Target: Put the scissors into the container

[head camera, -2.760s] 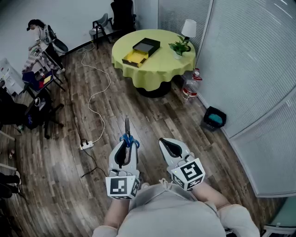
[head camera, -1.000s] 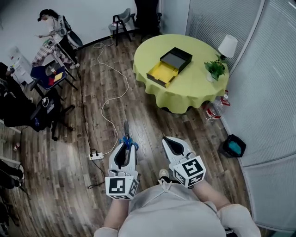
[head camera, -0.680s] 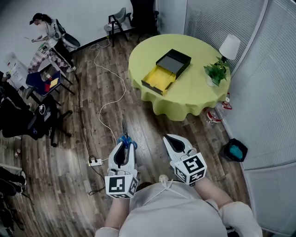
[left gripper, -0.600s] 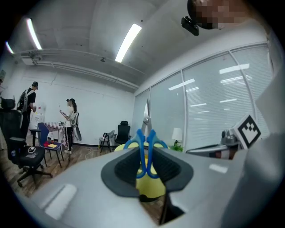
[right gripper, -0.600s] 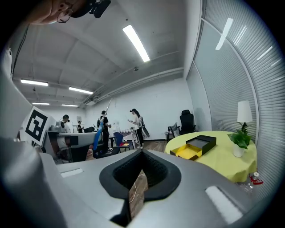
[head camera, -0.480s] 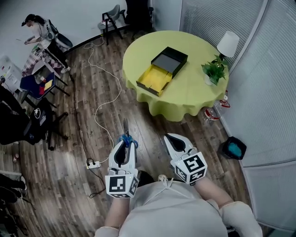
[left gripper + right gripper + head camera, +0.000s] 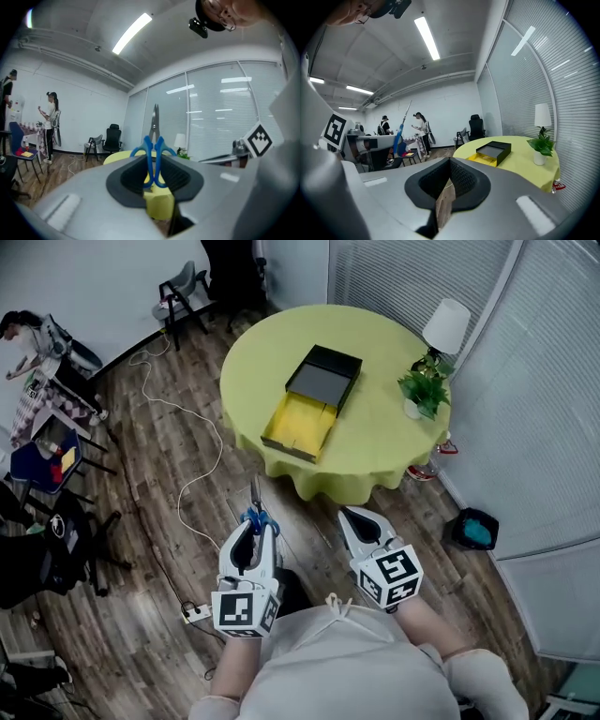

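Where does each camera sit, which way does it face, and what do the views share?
Head view: on the person's head, looking steeply down at floor, round table and container; shows torso, left gripper and right gripper.
Left gripper view: on the left gripper, looking level along jaws clamped on the scissors toward the table.
Right gripper view: on the right gripper, looking along its empty, drawn-together jaws toward table and container.
Shared: head and right gripper views both show the container, lamp and plant.
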### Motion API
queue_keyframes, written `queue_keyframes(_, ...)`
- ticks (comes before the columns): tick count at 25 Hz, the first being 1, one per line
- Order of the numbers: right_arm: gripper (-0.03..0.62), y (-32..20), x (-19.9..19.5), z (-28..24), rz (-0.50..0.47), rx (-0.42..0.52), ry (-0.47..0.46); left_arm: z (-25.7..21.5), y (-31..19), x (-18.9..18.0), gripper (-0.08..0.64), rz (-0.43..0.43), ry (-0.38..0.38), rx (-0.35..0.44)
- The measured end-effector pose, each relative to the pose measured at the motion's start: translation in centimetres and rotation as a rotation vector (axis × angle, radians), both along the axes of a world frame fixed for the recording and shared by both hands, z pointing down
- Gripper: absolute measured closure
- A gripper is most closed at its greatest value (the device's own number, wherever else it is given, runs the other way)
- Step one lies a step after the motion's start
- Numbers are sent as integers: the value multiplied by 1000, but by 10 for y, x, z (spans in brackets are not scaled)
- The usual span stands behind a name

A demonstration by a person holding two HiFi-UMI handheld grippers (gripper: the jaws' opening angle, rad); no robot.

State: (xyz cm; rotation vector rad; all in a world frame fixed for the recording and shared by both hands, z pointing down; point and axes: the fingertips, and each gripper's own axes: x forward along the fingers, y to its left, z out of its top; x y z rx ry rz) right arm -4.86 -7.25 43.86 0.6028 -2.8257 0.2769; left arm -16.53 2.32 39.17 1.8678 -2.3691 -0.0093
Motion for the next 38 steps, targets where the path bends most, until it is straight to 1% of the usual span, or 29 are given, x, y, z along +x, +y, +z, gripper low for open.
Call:
queue_keyframes(5, 592, -41, -67, -8, 143, -23, -5, -18, -44, -87, 471, 106, -20, -11)
queue_keyframes(10, 592, -65, -139, -14, 221, -36, -8, -24, -82, -168, 471, 190, -20, -26)
queue_keyframes(13, 592, -80, -167, -14, 289, -43, -4, -21, -101, -200, 471, 256, -12, -33)
queue_keyframes(17, 592, -101, -184, -11, 380, -44, 6, -12, -124, -228, 471, 318, -8, -44)
queue_keyframes(22, 592, -113, -191, -5, 428, -50, 32, 7, -154, -239, 471, 369, 41, -65)
queue_keyframes(27, 592, -147, -179, -1, 486, -50, 37, 19, -197, -226, 471, 417, 75, -95)
queue_keyframes(34, 592, -201, -167, 4, 485, -53, 54, 33, -259, -203, 471, 464, 40, -150)
queue_keyframes(38, 592, -236, -164, 0, 475, -34, 15, 44, -294, -193, 471, 491, 19, -193)
